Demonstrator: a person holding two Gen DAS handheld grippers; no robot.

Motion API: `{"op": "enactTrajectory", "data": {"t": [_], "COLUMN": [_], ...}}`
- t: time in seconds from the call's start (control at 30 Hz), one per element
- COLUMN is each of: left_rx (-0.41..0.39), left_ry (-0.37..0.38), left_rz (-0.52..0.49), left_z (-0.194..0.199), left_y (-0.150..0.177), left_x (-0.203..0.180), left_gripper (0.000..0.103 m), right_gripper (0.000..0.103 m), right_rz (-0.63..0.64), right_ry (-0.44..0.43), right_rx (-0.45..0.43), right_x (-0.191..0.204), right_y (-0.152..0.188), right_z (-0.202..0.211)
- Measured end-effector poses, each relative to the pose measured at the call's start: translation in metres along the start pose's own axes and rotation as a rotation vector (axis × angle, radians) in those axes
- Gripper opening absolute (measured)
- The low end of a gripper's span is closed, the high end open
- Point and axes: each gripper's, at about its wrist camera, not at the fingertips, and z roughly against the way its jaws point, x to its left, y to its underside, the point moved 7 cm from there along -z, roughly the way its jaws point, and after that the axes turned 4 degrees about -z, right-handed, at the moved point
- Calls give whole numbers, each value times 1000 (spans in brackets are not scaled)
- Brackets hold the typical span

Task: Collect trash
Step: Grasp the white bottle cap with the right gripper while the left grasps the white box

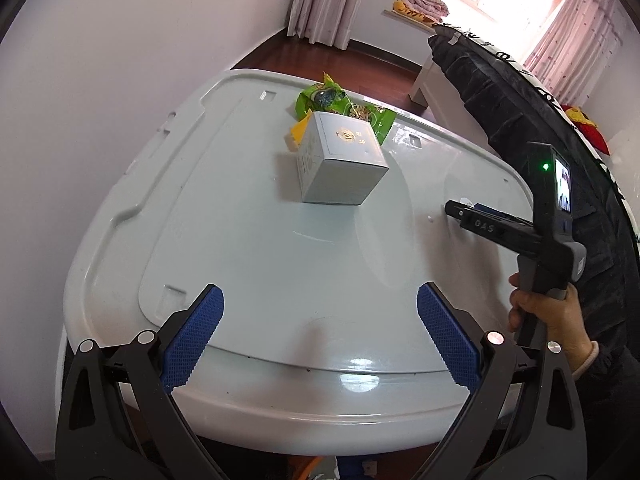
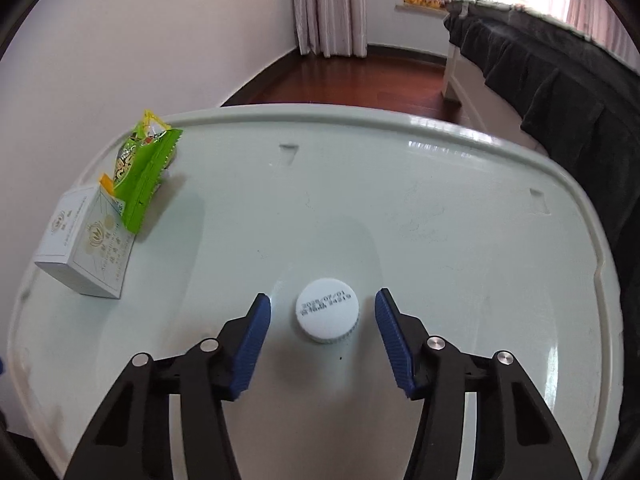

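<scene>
A white bottle cap (image 2: 327, 310) with a printed date lies on the pale lid-like tabletop (image 2: 440, 208). My right gripper (image 2: 323, 312) is open, its blue pads either side of the cap, not touching it. A small grey-white carton (image 2: 86, 244) lies at the left, with a green snack wrapper (image 2: 144, 176) leaning on it. In the left wrist view the carton (image 1: 340, 160) and wrapper (image 1: 344, 106) sit at the far middle. My left gripper (image 1: 320, 320) is open and empty above the near edge. The right gripper (image 1: 472, 216) shows at the right, low over the table.
The tabletop (image 1: 240, 240) has a raised rim and stands beside a white wall. A bed with a dark cover (image 2: 560, 80) runs along the right. Dark wood floor (image 2: 352, 76) and curtains lie beyond the far edge.
</scene>
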Motion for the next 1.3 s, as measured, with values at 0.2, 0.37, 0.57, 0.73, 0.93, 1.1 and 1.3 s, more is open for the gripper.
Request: {"op": "enactTrajectory", "data": {"t": [0.2, 0.37, 0.57, 0.73, 0.93, 1.1, 1.3], "left_rx": [4, 1, -4, -32, -69, -59, -56], "left_ry": [4, -11, -35, -66, -76, -138, -247], "left_rz": [1, -6, -24, -27, -34, -51, -48], "left_z": [-3, -5, -8, -12, -33, -68, -100], "left_y": [1, 2, 3, -1, -33, -55, -75], "left_x": [-1, -1, -2, -1, -21, -43, -45], "left_gripper": [95, 95, 95, 95, 95, 95, 95], "right_gripper": [31, 32, 31, 31, 31, 31, 31], "right_rz": [-14, -19, -10, -66, -192, -180, -175], "right_ry": [47, 46, 75, 24, -144, -201, -207], "right_rx": [-13, -12, -6, 8, -122, -215, -181], "right_x": [-6, -6, -3, -6, -12, -9, -17], "right_y": [-2, 2, 6, 3, -12, 14, 21], "right_z": [-3, 0, 3, 10, 96, 150, 140]}}
